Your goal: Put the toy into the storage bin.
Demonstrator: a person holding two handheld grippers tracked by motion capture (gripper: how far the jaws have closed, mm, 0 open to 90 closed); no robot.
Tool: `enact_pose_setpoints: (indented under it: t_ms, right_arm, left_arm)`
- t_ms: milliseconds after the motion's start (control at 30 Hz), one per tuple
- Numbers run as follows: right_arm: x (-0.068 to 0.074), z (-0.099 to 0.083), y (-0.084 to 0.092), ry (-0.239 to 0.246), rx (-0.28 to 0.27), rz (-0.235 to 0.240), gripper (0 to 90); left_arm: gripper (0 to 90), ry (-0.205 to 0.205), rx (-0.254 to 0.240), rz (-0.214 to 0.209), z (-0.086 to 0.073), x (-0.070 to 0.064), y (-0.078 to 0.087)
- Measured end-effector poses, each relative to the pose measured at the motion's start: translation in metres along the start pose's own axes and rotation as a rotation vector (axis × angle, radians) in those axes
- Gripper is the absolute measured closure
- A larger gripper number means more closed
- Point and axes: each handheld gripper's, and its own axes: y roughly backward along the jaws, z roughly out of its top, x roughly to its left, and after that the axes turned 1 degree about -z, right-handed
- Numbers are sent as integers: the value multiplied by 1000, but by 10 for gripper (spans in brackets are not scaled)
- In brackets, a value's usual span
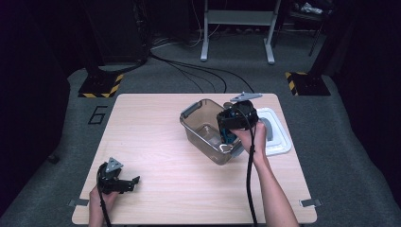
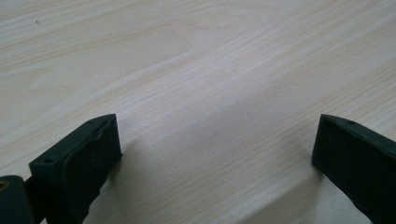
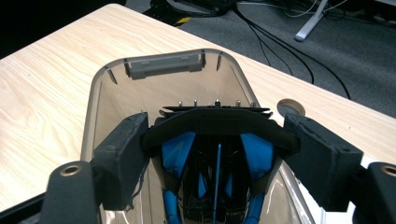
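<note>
Over the tub: your right claw [image 1: 229,134] grips a black-and-blue gadget [image 3: 215,154] across its black top bar, one pad on each end, and holds it within the mouth of the clear brown tub [image 1: 201,109].
Gadget: black frame with blue parts inside and small pins on its top edge; what it is exactly I cannot tell. It hangs in the right, near half of the tub, and whether it touches the floor of the tub is hidden.
Tub: it sits right of the middle of the counter [image 1: 156,156], set at a slant, with a grey latch [image 1: 190,109] on its far left end.
Lid: a white lid [image 1: 279,137] lies flat on the counter just right of the tub, off it.
Left claw [image 1: 131,182]: released, jaws wide with bare wood between them, resting at the near left of the counter, well apart from the tub.
Step in hand: as I judge it, you are putting the gadget down into the tub.
Next move: lower it straight until it rests on the floor, keep it off the near wall, then let go and lift out. The lid probably follows.
</note>
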Motion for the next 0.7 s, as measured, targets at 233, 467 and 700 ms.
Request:
enact_pose_setpoints:
  t_ms: [233, 467, 700]
  right_arm:
    - [0, -9, -8, -6, 19, 3, 241]
    - [0, -20, -16, -20, 37, 7, 240]
    - [-1, -33, -19, -34, 56, 13, 240]
  left_arm:
    - [13, 0, -1, 0, 0, 0, 0]
    - [13, 1, 1, -1, 0, 0, 0]
    - [13, 0, -1, 0, 0, 0, 0]
